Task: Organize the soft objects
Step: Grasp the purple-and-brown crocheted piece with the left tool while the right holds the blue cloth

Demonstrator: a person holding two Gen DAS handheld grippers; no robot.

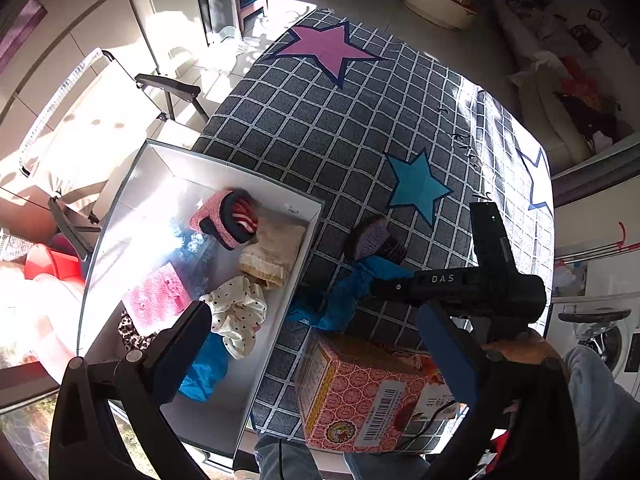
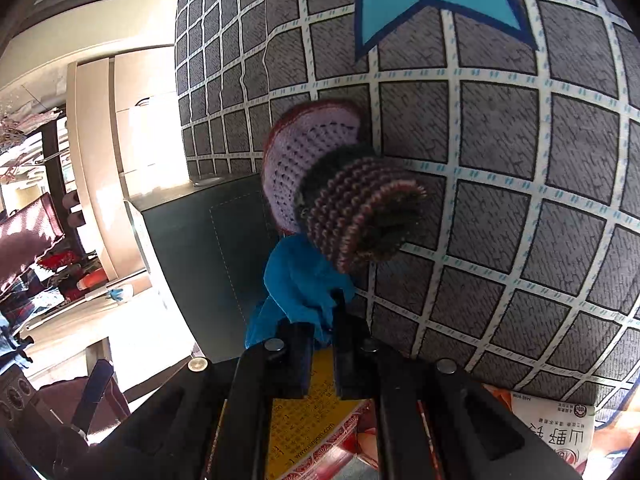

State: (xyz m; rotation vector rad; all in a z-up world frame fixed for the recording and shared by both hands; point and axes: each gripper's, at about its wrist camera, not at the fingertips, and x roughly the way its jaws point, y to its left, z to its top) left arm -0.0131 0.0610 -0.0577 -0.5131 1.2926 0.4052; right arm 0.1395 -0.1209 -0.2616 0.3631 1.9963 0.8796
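Note:
A white box [image 1: 120, 216] at the table's left holds soft items: a pink knitted slipper [image 1: 224, 216], a beige cloth [image 1: 276, 252], a pink towel [image 1: 158, 298], a polka-dot scrunchie [image 1: 240, 312] and a blue cloth [image 1: 206, 368]. My left gripper [image 1: 316, 344] is open and empty above the box's near end. My right gripper [image 2: 323, 344] is shut on a blue cloth [image 2: 300, 280], also in the left wrist view [image 1: 344, 292], just right of the box. A purple knitted slipper [image 2: 332, 184] lies on the table, touching that cloth.
The table has a grey checked cloth with stars [image 1: 360, 120]. A red patterned carton [image 1: 360, 392] stands at the near edge beneath the right gripper. A folding chair [image 1: 100, 120] stands to the left of the table. A washing machine [image 1: 600, 336] is on the right.

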